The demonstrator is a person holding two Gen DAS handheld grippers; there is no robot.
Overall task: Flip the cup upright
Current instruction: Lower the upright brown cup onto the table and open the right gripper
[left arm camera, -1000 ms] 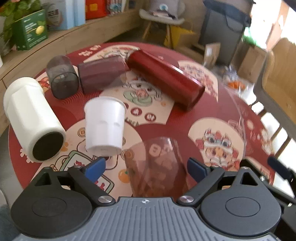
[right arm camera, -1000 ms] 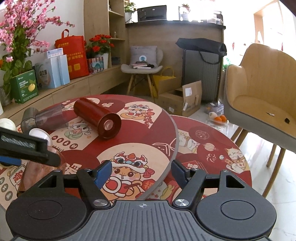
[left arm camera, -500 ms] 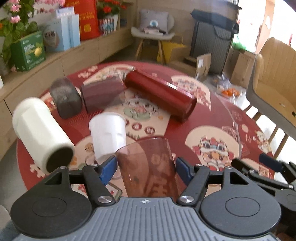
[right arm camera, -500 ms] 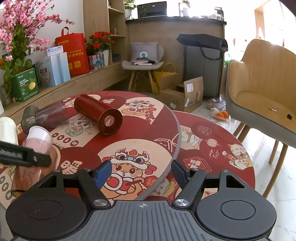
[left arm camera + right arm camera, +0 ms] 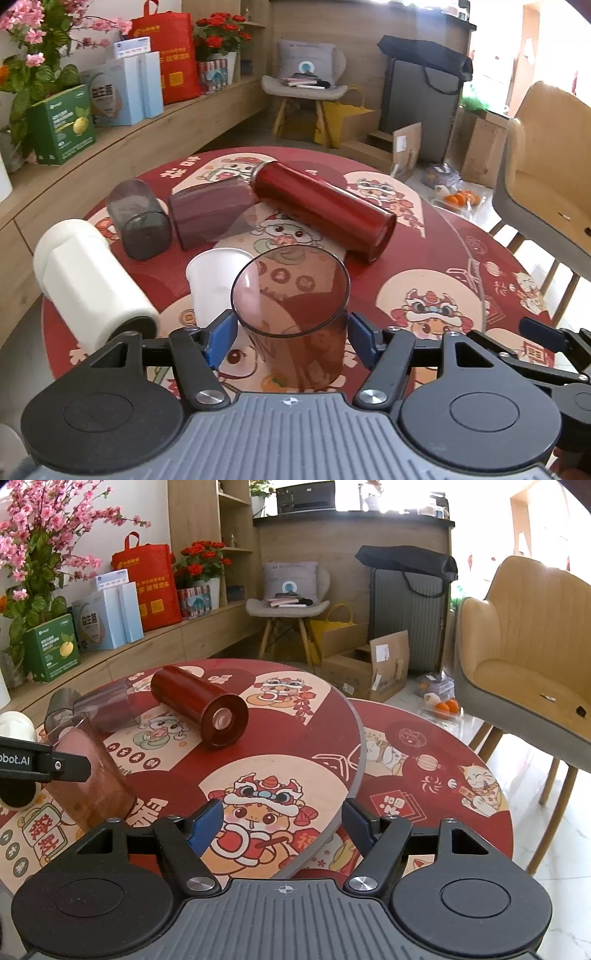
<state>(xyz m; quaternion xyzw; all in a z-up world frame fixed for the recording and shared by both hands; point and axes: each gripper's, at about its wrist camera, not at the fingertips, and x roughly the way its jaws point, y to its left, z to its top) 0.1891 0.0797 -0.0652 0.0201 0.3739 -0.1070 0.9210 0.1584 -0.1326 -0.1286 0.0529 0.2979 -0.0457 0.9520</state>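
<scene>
My left gripper (image 5: 291, 334) is shut on a clear brown plastic cup (image 5: 295, 317). The cup's open mouth faces up and away from me, tilted, its base near the red round table (image 5: 424, 258). In the right wrist view the same brown cup (image 5: 92, 775) leans at the left, held by the left gripper's black finger (image 5: 44, 762). My right gripper (image 5: 282, 823) is open and empty over the table's right front edge.
A white paper cup (image 5: 210, 280) stands just behind the held cup. A white tumbler (image 5: 92, 280), a grey cup (image 5: 138, 221), a purple cup (image 5: 210, 218) and a red flask (image 5: 325, 210) lie on their sides. A tan chair (image 5: 524, 657) stands right.
My left gripper closed on the brown cup and tipped it from lying on its side toward upright, mouth now raised. The right gripper barely moved.
</scene>
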